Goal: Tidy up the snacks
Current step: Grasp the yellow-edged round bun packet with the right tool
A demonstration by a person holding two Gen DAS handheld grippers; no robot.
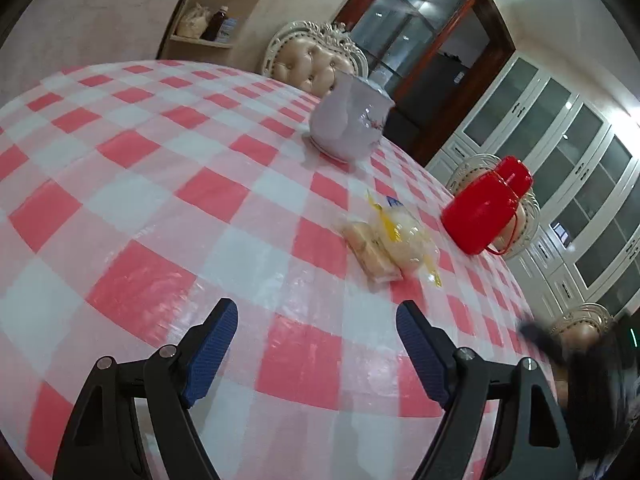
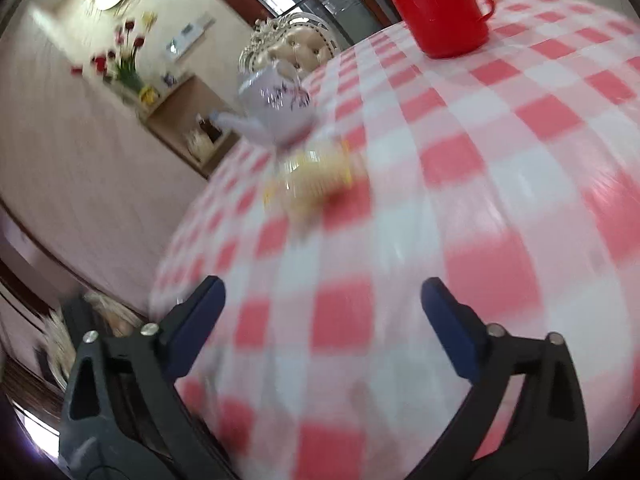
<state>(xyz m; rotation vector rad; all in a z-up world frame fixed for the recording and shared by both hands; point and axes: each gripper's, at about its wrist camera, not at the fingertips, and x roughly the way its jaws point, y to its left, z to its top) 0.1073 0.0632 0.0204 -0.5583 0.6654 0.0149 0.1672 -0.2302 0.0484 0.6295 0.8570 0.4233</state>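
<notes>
Two clear-wrapped snack packets (image 1: 384, 244) with pale cakes and yellow print lie side by side on the red-and-white checked tablecloth (image 1: 160, 184). My left gripper (image 1: 316, 316) is open and empty, a short way in front of them. In the right wrist view the packets (image 2: 312, 180) are blurred, lying just in front of a white teapot (image 2: 276, 112). My right gripper (image 2: 322, 292) is open and empty, hovering over the cloth (image 2: 500, 160) well short of them.
A white teapot (image 1: 348, 120) stands beyond the packets. A red thermos jug (image 1: 486, 208) stands to their right near the table edge; it also shows in the right wrist view (image 2: 440, 4). Upholstered chairs (image 1: 320, 60) ring the table. The right wrist view is motion-blurred.
</notes>
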